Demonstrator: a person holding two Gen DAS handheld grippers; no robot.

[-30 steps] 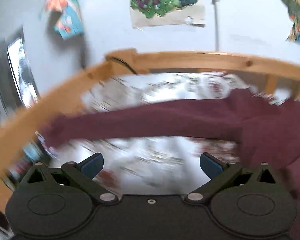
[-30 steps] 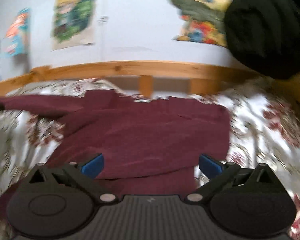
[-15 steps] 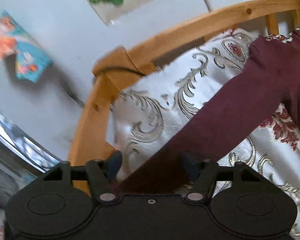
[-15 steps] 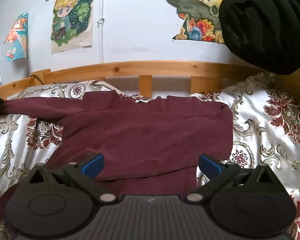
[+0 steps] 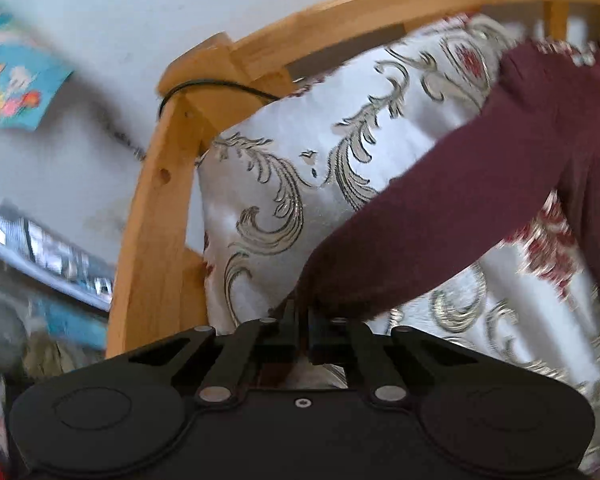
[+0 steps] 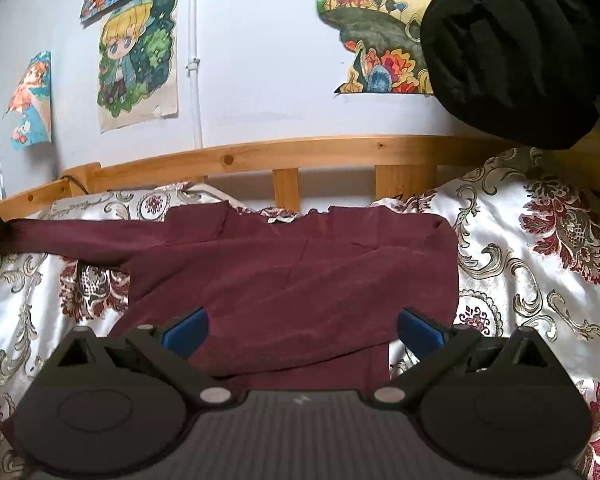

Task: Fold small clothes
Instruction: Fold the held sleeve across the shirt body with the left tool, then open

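A soft, limp maroon long-sleeved knit top (image 6: 300, 276) lies spread on a patterned satin bedspread (image 6: 540, 280). The left gripper (image 5: 303, 312) pinches its sleeve cuff (image 5: 324, 284); the right gripper (image 6: 302, 326) hovers wide apart above the hem. It looks light and likely to sag, so edges seem the best holds.

left tool (image 5: 303, 320) clamped, right tool (image 6: 302, 330) spread wide

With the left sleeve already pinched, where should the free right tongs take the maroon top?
Probably the bottom hem of the maroon top, coming in low from the near side. That edge lies flat just ahead of the open right tongs, while the left tongs hold the sleeve cuff.
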